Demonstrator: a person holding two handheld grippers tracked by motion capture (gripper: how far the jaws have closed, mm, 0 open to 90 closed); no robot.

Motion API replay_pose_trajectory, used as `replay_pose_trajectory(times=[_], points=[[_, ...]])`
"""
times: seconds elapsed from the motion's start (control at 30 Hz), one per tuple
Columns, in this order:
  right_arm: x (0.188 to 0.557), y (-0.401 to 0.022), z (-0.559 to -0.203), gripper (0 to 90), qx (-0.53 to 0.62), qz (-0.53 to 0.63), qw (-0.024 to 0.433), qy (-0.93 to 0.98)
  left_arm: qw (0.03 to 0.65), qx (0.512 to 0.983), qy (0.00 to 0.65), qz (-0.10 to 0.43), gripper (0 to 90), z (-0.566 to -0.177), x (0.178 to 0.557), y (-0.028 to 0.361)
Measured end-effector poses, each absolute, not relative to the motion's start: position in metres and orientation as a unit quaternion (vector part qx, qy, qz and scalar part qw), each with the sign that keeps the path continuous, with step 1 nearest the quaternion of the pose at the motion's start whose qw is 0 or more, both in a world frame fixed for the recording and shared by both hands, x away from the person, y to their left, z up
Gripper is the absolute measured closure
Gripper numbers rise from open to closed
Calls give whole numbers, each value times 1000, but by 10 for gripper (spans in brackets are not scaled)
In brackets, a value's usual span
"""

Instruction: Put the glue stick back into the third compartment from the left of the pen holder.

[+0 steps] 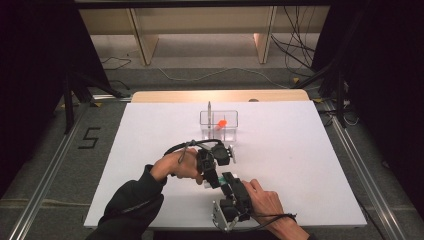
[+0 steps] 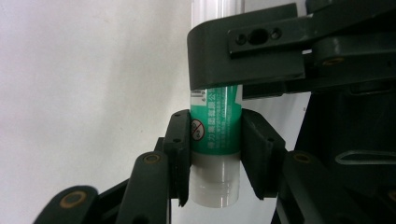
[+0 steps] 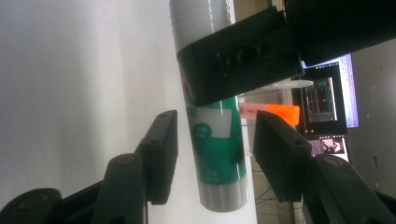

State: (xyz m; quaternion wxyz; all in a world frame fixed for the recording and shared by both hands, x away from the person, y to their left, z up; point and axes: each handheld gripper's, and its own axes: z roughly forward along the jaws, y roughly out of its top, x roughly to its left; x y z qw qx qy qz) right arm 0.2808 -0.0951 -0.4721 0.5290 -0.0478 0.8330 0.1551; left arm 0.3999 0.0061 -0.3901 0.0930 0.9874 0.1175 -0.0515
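Observation:
A green and white glue stick (image 2: 215,130) is clamped between the pads of my left gripper (image 2: 215,149), near its white end. In the right gripper view the same glue stick (image 3: 217,154) stands between the pads of my right gripper (image 3: 215,144), with a small gap on each side, so that gripper is open. The left gripper's dark jaw crosses the stick higher up in that view. From above, my left gripper (image 1: 211,175) and right gripper (image 1: 225,181) meet over the near middle of the white table (image 1: 300,165), each held by a hand.
A clear plastic box (image 1: 218,125) stands at the far middle of the table, with an orange item (image 1: 222,122) inside and a thin upright stick (image 1: 209,107) at its left corner. A wooden strip (image 1: 220,95) runs along the far edge. Cables trail from both grippers.

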Motion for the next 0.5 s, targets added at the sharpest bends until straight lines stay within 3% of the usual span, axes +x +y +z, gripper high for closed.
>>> replay_pose_trajectory(times=[0.5], points=[[281, -92, -477, 601, -59, 145, 542, 825, 88, 987, 121, -55, 650, -391, 401, 5]])
